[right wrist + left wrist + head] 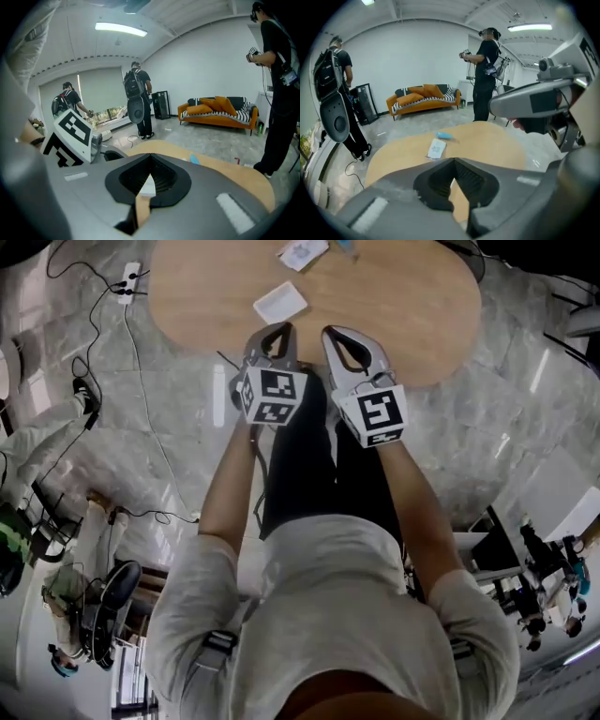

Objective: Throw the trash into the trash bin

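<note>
Both of my tools were closed with nothing in them. The left gripper and the right gripper hung side by side, nearly touching, just over the near edge of the table, each with its jaws pressed together at the tips. The trash lay untouched on the table: a flat white packet just beyond my left gripper, a second white piece at the far edge, and a small blue thing near it.

With the jaws shut, I judged I would only shove the packet along the wood. It looked thin and flat, hard to get a jaw under, and a push could have slid it off the edge. The two grippers sat so close that they might have knocked together if either opened.

No view showed the bin — I would have had to look for it while carrying something.

To the left of the table a power strip and cables lay on the floor, a likely snag for my feet. A person in black stood past the far edge, another with a backpack off to the left, and an orange sofa stood by the wall.
</note>
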A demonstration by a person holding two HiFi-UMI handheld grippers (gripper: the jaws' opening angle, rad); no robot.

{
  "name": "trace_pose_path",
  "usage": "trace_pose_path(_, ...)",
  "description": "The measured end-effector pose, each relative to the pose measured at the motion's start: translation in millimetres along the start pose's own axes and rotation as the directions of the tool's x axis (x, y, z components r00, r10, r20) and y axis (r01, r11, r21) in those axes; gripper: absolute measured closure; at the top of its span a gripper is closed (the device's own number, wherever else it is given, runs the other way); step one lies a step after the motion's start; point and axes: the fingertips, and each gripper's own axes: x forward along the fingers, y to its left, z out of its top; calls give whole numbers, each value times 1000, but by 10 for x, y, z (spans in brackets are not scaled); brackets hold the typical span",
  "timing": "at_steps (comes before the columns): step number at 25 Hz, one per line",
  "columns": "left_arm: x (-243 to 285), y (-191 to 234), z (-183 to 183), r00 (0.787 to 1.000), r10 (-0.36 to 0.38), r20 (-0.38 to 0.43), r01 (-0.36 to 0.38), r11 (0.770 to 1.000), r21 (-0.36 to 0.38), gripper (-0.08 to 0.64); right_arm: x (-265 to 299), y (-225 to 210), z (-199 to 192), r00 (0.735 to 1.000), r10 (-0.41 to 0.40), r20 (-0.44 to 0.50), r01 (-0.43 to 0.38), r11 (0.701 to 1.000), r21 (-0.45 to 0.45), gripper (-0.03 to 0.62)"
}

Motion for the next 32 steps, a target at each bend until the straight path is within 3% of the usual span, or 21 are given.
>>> trace_pose_path(8,747,127,-627,977,28,-211,15,980,199,543,344,-294,-580,997,-49,-60,55,992,116,584)
trace_pose_path(12,1040,265,-856,951,20,-308,68,960,273,428,429,-297,-722,995,-44,-92,57,989,134,584)
trace_pose_path(17,1313,278,-1163,897,13,-442,175,908,381,400,381,-408,-803,993,-53,-110,68,988,140,584)
trace_pose_path(21,1415,278,-1245,887,17,-462,214,871,443,400,395,-491,-794,992,-67,-109,83,986,147,584)
trace_pose_path(28,1465,232,-1382,846,33,-533,260,846,466,479,314,-606,-774,990,-89,-108,106,982,154,584)
trace_pose_path(32,1491,283,-1358,848,-15,-530,266,877,400,486,403,-685,-758,988,-104,-113,122,979,165,584)
